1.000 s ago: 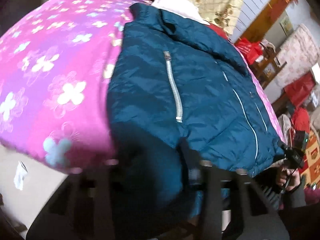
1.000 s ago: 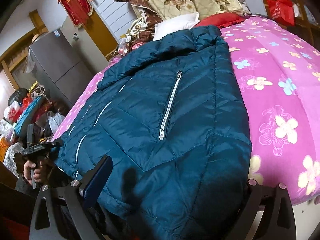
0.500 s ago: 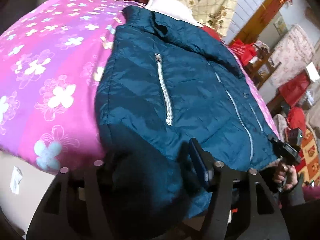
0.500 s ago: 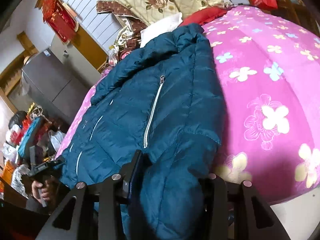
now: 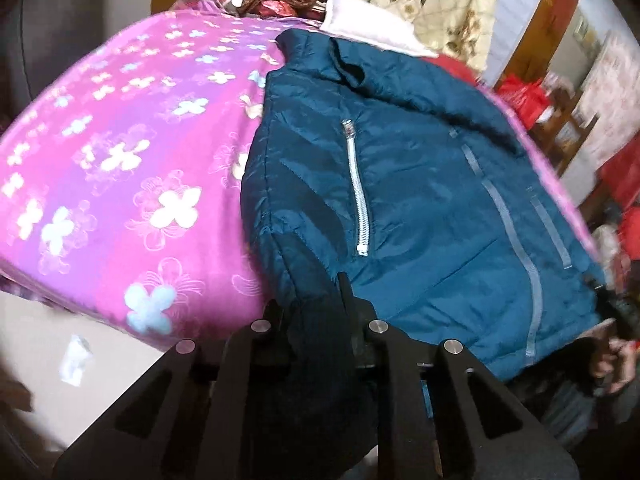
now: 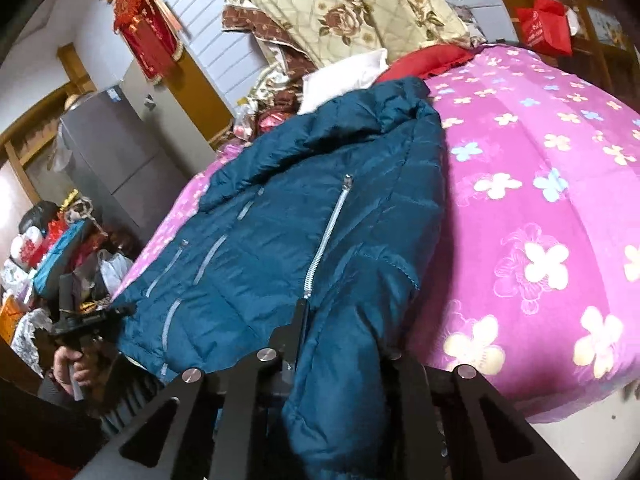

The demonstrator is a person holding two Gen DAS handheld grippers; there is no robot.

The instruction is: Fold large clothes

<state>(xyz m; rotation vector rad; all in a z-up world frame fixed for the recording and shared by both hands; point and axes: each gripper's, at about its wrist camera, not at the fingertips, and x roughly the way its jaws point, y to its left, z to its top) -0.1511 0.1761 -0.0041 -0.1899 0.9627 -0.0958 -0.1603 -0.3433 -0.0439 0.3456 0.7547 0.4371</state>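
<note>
A teal padded jacket (image 5: pixel 420 184) lies front up on the pink flowered bedspread (image 5: pixel 120 168), collar at the far end, silver pocket zip (image 5: pixel 358 188) showing. My left gripper (image 5: pixel 312 304) has the near hem corner bunched between its fingers and its jaws are closing on it. In the right wrist view the same jacket (image 6: pixel 304 208) hangs over the bed's near edge, where my right gripper (image 6: pixel 344 336) pinches the other hem corner, jaws closing too. Each view shows the other gripper at the hem: left (image 6: pixel 120 312), right (image 5: pixel 600 292), each held by a hand.
Pillows and a cream floral quilt (image 6: pixel 344 12) are piled at the bed's head. A grey fridge (image 6: pixel 108 160) and cluttered bags (image 6: pixel 44 248) stand along one side of the bed, a red bag (image 5: pixel 524 100) and furniture along the other. Pale floor (image 5: pixel 60 360) lies below the bed edge.
My right gripper, wide open a second ago, has closed onto the jacket's hem. The left one has tightened on its hem corner, gathering the fabric between its fingers. Neither hand has travelled much.
</note>
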